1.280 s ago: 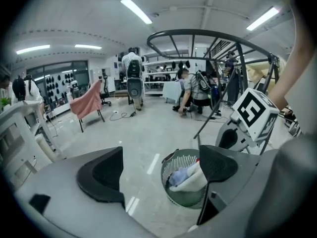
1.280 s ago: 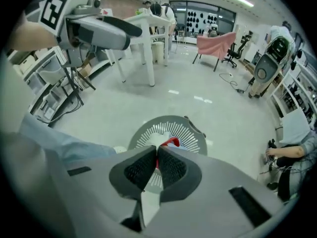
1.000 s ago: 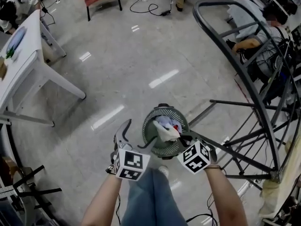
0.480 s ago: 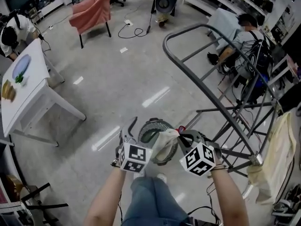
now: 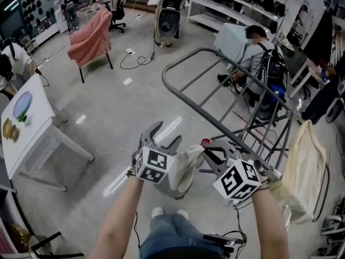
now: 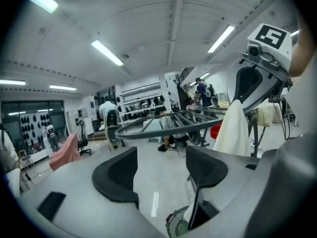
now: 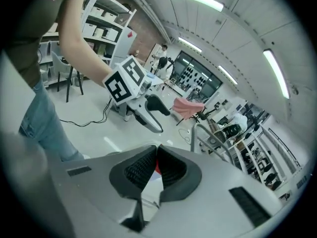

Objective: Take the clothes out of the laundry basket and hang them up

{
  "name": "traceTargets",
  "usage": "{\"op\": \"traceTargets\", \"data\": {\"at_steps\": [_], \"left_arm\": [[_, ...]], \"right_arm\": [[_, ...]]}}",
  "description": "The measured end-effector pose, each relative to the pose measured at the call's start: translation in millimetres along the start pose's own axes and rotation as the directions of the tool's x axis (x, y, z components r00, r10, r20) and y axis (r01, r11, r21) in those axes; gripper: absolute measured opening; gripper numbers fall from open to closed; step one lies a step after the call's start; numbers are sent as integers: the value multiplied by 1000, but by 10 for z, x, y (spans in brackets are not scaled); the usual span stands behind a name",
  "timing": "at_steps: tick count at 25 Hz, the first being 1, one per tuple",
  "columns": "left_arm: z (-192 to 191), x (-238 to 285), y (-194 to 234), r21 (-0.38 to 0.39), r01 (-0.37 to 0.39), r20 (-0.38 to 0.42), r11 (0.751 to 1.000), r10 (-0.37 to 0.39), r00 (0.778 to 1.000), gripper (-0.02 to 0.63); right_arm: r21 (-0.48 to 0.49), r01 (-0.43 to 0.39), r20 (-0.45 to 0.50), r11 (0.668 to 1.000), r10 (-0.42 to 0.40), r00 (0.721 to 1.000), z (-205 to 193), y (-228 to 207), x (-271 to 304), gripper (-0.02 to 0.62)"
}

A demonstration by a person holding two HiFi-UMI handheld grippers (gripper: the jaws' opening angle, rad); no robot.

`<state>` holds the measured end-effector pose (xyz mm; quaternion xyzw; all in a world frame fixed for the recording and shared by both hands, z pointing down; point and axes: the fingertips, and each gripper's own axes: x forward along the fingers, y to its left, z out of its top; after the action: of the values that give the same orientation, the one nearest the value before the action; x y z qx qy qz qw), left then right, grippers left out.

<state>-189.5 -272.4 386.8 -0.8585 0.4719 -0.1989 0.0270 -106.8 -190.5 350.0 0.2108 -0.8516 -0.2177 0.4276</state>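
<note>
Garment (image 5: 186,166): cream, hangs from right gripper (image 5: 207,150), jaws pinched tight on its top edge, beside drying rack (image 5: 215,120) | left gripper (image 5: 166,135): half open, jaws just been closing, empty | risk: thin one-point pinch slips, cloth drops | laundry basket (image 6: 176,226): below; contents probably hidden.

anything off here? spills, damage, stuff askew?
Nothing stands out. The cream garment hangs bunched from the right gripper, which is shut on its edge. The left gripper has just been closing, with nothing between its jaws. The drying rack looks intact.
</note>
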Motion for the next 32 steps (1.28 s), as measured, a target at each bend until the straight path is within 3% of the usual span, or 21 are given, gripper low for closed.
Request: {"op": "traceTargets", "data": {"at_steps": [4,7,14,19,22,24,26,27,28,29,32], "left_arm": [[325,278,-301,54,90,-5,994,-90,996,246],[330,467,-557,84,202,-47,976,-199,979,239],[293,409,-1047,103,455,-112,885,-444,889,359],[290,411,-1393,20,592,-102,806,-587,803,382],[343,328,-1531,-99,669,-71,737,-676,734,382],[378,271,-1666,-199,730,-22,654,-748,664,361],[401,223,-1809,-263,779,26,570,-803,596,272],[402,216,-1846,-270,789,35,552,-813,581,181],[394,227,-1848,-265,786,31,558,-810,586,88],[380,250,-1817,-252,772,16,584,-795,607,25],[348,257,-1621,-189,718,-42,670,-736,676,23]], "right_arm": [[-35,44,70,998,-42,997,88,-279,-413,10],[-33,99,104,994,-96,990,117,-442,-578,10],[21,206,52,978,-207,977,-53,-694,-800,11],[48,237,53,970,-240,969,-56,-710,-936,11],[82,261,47,962,-266,963,15,-762,-1008,11],[119,277,43,953,-284,958,15,-787,-1059,11],[127,307,6,943,-310,951,-60,-810,-1119,11],[128,325,-18,937,-326,945,-121,-830,-1142,11],[132,343,-45,930,-340,939,-193,-852,-1163,11],[138,360,-76,923,-352,933,-272,-868,-1184,11],[170,396,-159,902,-371,915,-499,-856,-1257,11]]}}
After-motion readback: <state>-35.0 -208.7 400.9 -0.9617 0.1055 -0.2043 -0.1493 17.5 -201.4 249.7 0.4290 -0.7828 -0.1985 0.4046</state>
